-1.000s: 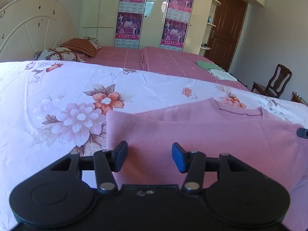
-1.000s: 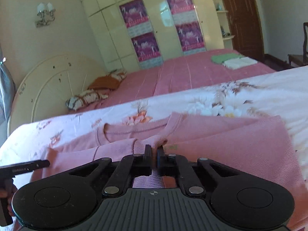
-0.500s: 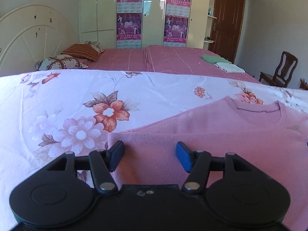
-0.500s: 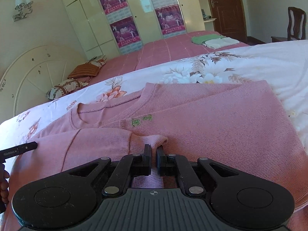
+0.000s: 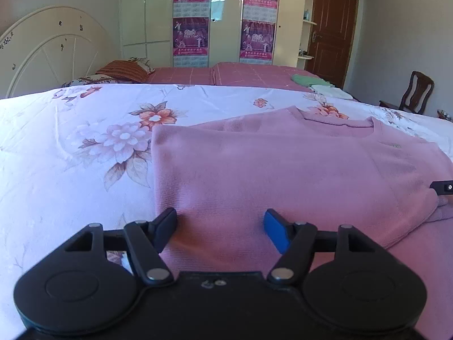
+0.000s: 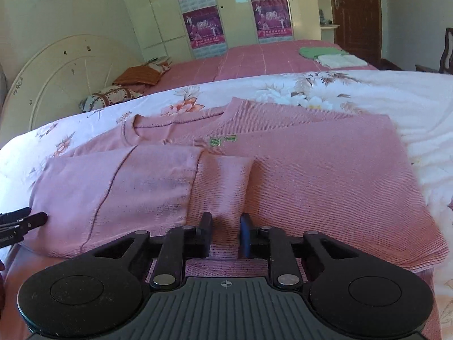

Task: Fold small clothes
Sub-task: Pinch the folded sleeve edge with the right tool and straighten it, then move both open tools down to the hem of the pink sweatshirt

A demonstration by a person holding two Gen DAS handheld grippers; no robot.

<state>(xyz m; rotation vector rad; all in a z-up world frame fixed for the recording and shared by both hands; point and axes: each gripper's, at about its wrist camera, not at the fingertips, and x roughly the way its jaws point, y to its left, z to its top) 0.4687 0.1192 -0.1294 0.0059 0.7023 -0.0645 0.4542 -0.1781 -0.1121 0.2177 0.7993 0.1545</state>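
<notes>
A pink knit sweater [image 5: 283, 175] lies flat on the flowered bedsheet [image 5: 70, 153], its left side folded over the body. My left gripper [image 5: 220, 228] is open and empty, fingers wide apart just above the sweater's near left edge. In the right wrist view the sweater [image 6: 325, 175] shows its neckline and green label, with the sleeve cuff [image 6: 223, 187] laid across the front. My right gripper [image 6: 226, 233] is open a little, its fingers either side of the cuff end, not clamping it. The left gripper's tip [image 6: 25, 221] shows at the left edge.
The flowered sheet [image 6: 396, 96] covers the near bed. A second bed with a pink cover [image 5: 240, 73] lies behind, carrying pillows [image 5: 121, 70] and folded green and white cloths [image 6: 325, 55]. A wardrobe, a brown door and a wooden chair [image 5: 416, 90] stand beyond.
My right gripper has opened and let go of the sleeve cuff, which now lies flat on the sweater front. Both grippers have risen slightly and look down more on the sweater.
</notes>
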